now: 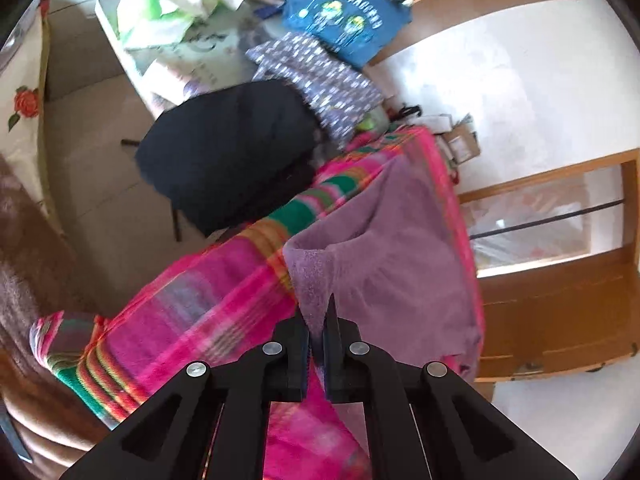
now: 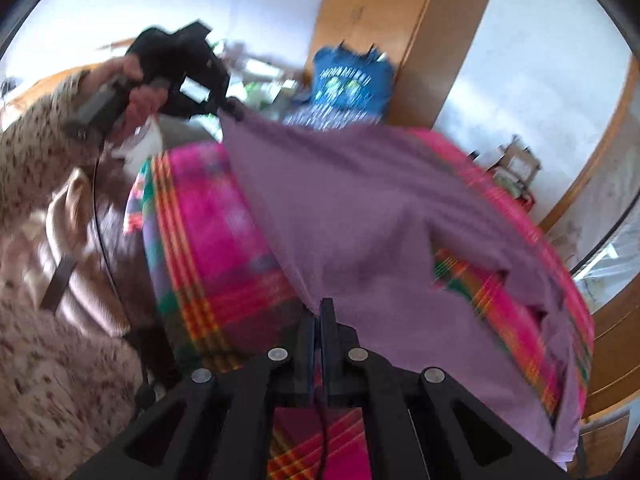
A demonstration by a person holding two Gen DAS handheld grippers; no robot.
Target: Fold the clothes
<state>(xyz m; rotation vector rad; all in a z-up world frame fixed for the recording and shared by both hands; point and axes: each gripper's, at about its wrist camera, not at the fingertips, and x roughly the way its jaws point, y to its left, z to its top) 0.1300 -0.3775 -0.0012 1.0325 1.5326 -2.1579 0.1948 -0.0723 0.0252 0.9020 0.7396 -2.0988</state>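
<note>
Both claws pinch the purple garment (image 2: 360, 208). The left claw (image 1: 318, 320) has its jaws pressed together on a raised corner of the cloth; from the right wrist view the left claw (image 2: 232, 112) sits at the garment's far-left corner, gripped by a hand (image 2: 136, 92) in a spotted sleeve (image 2: 36, 152). The right claw (image 2: 320, 316) is clamped on the near edge of the same garment. The edge between the two claws is pulled taut and lifted.

The rest of the garment drapes over the pink striped blanket (image 2: 208, 208) covering the surface, and its right side trails to the blanket's right edge. The blanket shows bare along the left edge and near the front corner.

At the far end lie a black garment (image 1: 228, 156), a patterned purple cloth (image 1: 320, 80) and a blue printed shirt (image 1: 344, 12), crowded together beyond the purple one. White and green bags (image 1: 168, 4) lie further back.

Open floor (image 1: 520, 92) lies right of the surface, bounded by wooden furniture (image 1: 560, 300). Frames are motion-blurred.
</note>
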